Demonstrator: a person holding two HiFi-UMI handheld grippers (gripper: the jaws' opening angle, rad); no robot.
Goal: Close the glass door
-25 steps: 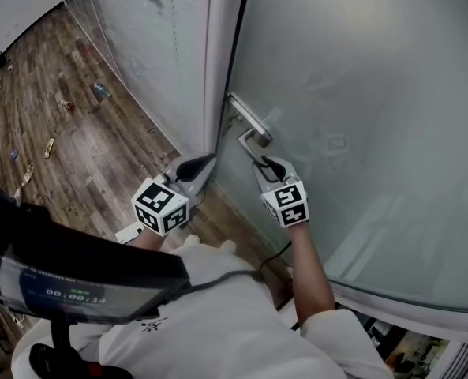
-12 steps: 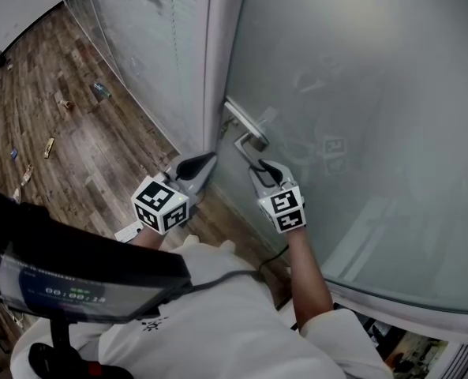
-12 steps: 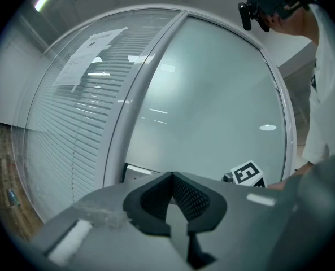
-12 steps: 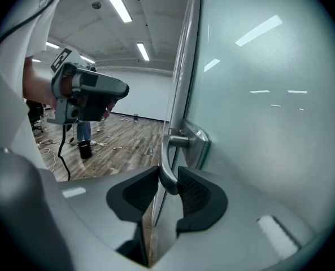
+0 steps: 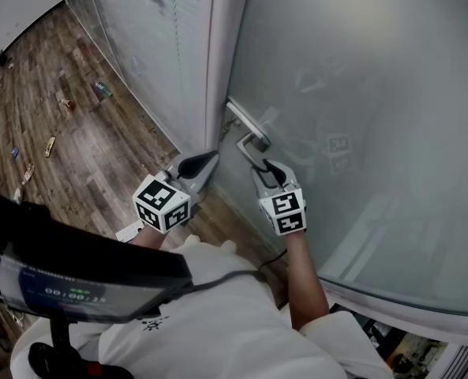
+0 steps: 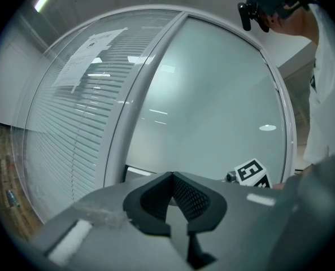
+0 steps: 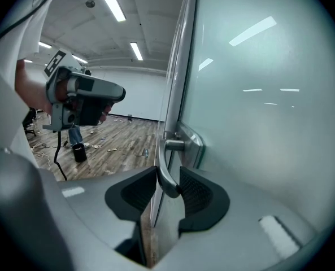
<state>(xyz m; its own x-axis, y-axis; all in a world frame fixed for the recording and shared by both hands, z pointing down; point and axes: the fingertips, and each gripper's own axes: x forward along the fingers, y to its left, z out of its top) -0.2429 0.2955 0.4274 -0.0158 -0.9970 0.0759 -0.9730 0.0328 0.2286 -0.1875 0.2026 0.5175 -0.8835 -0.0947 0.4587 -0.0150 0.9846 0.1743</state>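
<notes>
Door: frosted glass, filling the right of the head view. Its handle edge runs close along the post. Whether it is fully shut cannot be told.
Floor: wood planks at the left, with small litter scattered on it.
Wall: glass with slatted blinds, left of the post.
Post: pale and upright, between wall and door.
Right claw: at the door, tilted slightly down. Its jaws have just been opening and stand partly apart. The end of the handle's lever sits between the pads, close to both, no longer clamped.
Left claw: held level, just left of the door's edge and clear of it. Jaws together, nothing in them.
Handle: metal lever on a plate near the door's edge, its end inside the right claw.
</notes>
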